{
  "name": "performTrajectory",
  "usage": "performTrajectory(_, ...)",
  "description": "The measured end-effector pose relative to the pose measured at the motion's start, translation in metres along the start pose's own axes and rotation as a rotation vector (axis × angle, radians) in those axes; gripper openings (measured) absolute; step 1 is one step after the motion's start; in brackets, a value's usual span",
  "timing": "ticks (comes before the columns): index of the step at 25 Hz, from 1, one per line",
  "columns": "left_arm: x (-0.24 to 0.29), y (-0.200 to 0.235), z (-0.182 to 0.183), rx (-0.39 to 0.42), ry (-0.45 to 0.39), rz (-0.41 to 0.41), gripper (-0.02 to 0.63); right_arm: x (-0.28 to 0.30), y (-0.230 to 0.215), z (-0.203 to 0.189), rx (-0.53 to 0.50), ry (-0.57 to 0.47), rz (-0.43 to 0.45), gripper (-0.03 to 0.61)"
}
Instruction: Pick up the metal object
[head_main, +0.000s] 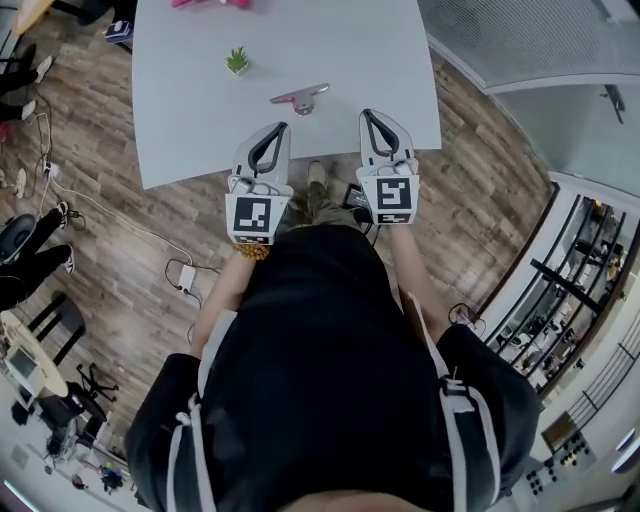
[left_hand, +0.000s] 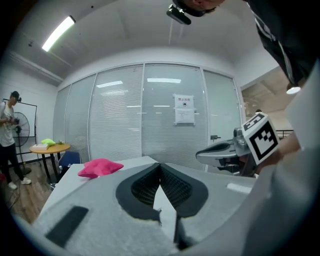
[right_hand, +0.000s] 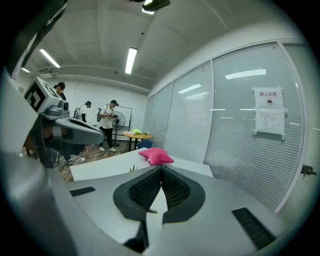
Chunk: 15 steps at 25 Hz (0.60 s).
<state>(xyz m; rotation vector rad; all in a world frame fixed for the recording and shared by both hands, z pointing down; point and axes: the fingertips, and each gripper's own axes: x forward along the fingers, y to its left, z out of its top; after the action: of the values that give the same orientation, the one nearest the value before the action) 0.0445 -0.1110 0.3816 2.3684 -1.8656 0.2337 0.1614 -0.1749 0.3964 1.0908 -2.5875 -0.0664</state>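
The metal object (head_main: 299, 97) lies on the table (head_main: 180, 120), near its front edge; behind it to the left sits the little plant (head_main: 237, 62), farther back the cushion (head_main: 212, 3); my left gripper (head_main: 283, 127) hovers just before it, my right gripper (head_main: 366, 114) front-right of it

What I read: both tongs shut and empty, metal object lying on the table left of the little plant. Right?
Not quite: in the head view the metal object lies right of the little plant, not left. The rest holds: the left tongs and right tongs are shut and empty.
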Motion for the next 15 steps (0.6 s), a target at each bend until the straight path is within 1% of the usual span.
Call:
performTrajectory(3, 0.011, 0.012, 0.005, -0.029, -0.011, 0.043, 0.001, 0.018, -0.014, -0.006, -0.014, 0.026, 0.006, 0.002)
performTrajectory(5, 0.015, 0.019, 0.003, -0.049, -0.009, 0.054, 0.002, 0.029, -0.016, -0.005, -0.021, 0.038, 0.013, 0.002)
performTrajectory(9, 0.032, 0.028, 0.004, -0.055, -0.029, 0.000, 0.002, 0.047, -0.012, 0.005, -0.044, 0.053, 0.022, 0.002)
performTrajectory(12, 0.047, 0.045, 0.008, -0.067, -0.053, -0.031, 0.001, 0.063, -0.004, 0.016, -0.069, 0.076, 0.015, 0.002)
performTrajectory(15, 0.056, 0.062, 0.019, -0.021, -0.084, -0.090, 0.002, 0.078, 0.008, 0.032, -0.073, 0.086, -0.016, 0.002)
